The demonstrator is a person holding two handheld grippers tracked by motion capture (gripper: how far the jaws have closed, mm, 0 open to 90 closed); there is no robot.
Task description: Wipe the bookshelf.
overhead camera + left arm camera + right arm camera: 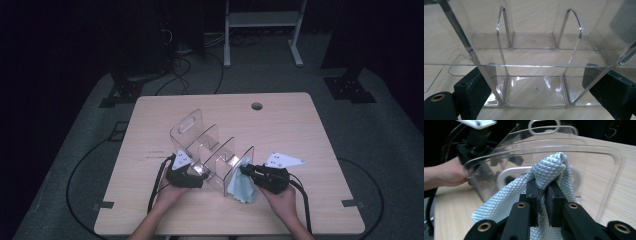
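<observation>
A pale blue cloth (549, 173) is pinched tight between the jaws of the right gripper (541, 188) and pressed against the end wall of a clear plastic organizer (210, 150). The organizer is gripped across its near side by the wide-spread left gripper (534, 92), and it is seen standing near the middle of the wooden table (300, 130).

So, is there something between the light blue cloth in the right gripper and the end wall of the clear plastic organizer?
Nothing visible. The right gripper pinches the light blue quilted cloth directly against the clear plastic organizer's end wall, while the left gripper grips the organizer's other side.
</observation>
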